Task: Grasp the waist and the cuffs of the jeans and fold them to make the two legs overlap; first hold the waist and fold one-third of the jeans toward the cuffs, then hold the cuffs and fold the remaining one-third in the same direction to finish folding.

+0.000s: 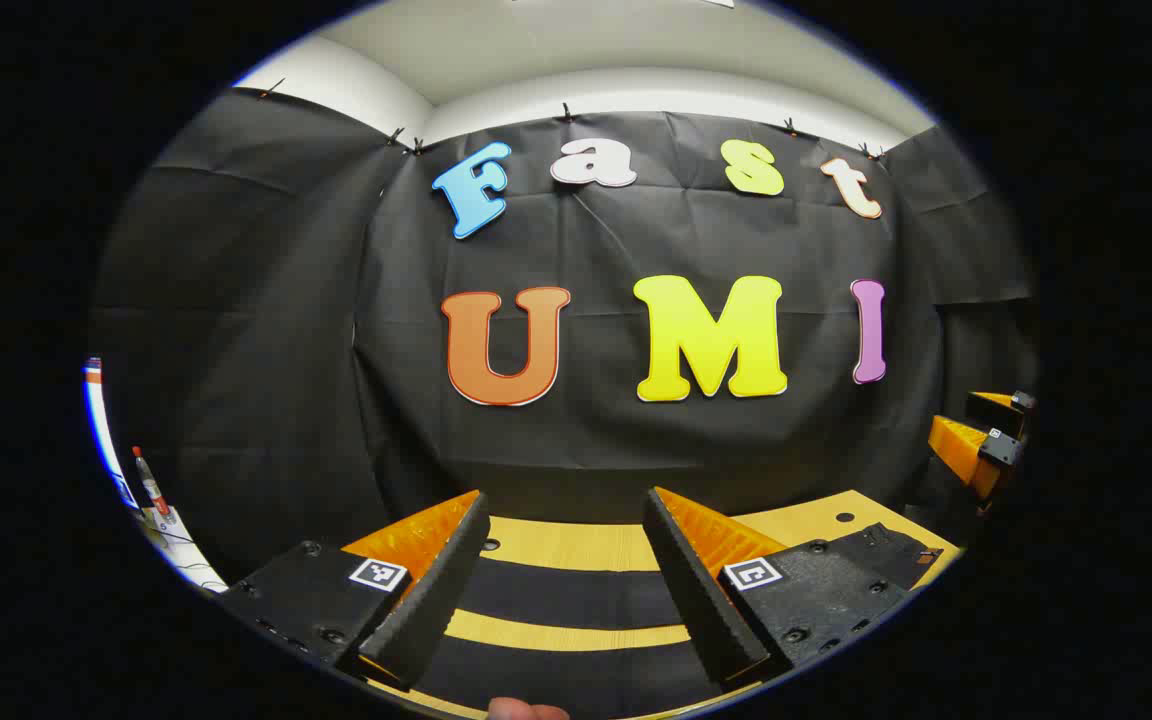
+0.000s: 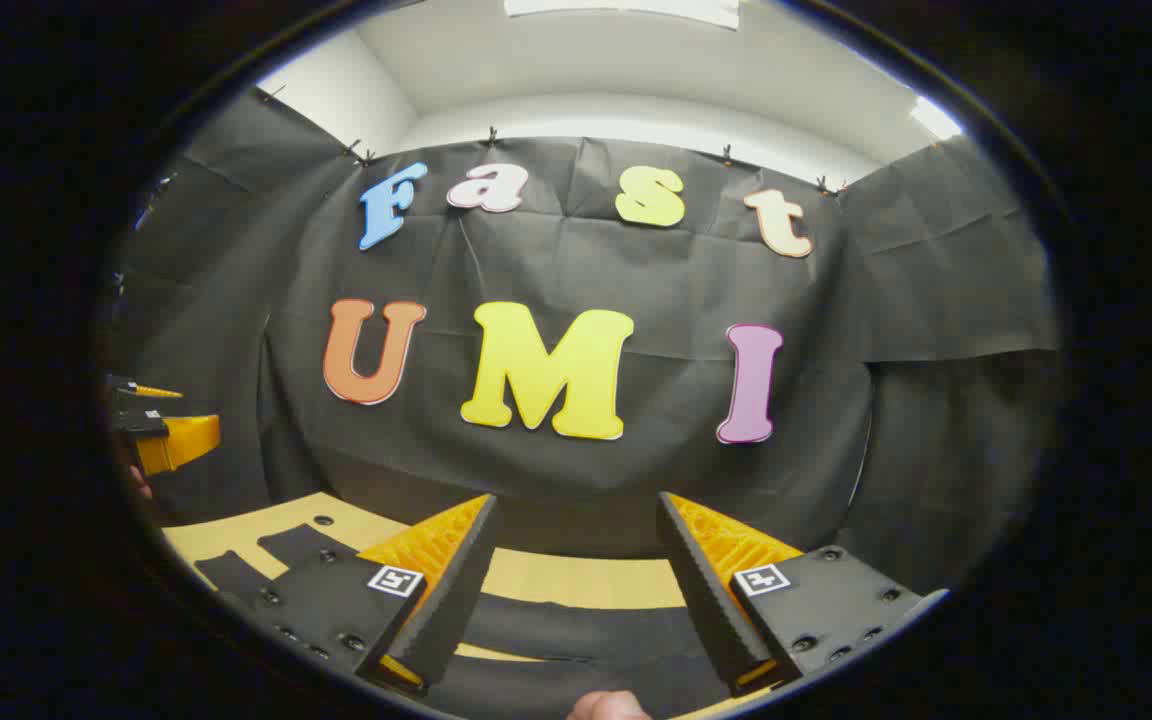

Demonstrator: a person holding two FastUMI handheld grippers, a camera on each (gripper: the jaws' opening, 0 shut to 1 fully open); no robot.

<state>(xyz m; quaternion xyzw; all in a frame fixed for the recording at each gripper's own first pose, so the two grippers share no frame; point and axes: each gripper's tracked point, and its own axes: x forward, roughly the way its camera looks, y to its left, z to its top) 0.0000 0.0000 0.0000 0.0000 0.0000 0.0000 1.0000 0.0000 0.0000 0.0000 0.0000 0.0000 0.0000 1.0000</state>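
Black jeans [image 1: 566, 592] lie across a wooden table [image 1: 576, 545] in two dark bands with a strip of wood between them. My left gripper [image 1: 566, 500] hovers over them, open, with nothing between its fingers. In the right gripper view the jeans [image 2: 576, 625] run under my right gripper [image 2: 577, 500], which is also open and empty. Each gripper appears in the other's view at the edge: the right gripper [image 1: 981, 440] at far right, the left gripper [image 2: 161, 430] at far left. Both are held above the table, apart from the cloth.
The table's far edge meets the black cloth wall close behind the jeans. Small round holes [image 1: 844, 517] dot the tabletop. A red-capped pen-like object [image 1: 148, 480] stands on a white surface at far left. A thumb [image 1: 526, 710] shows at the bottom edge.
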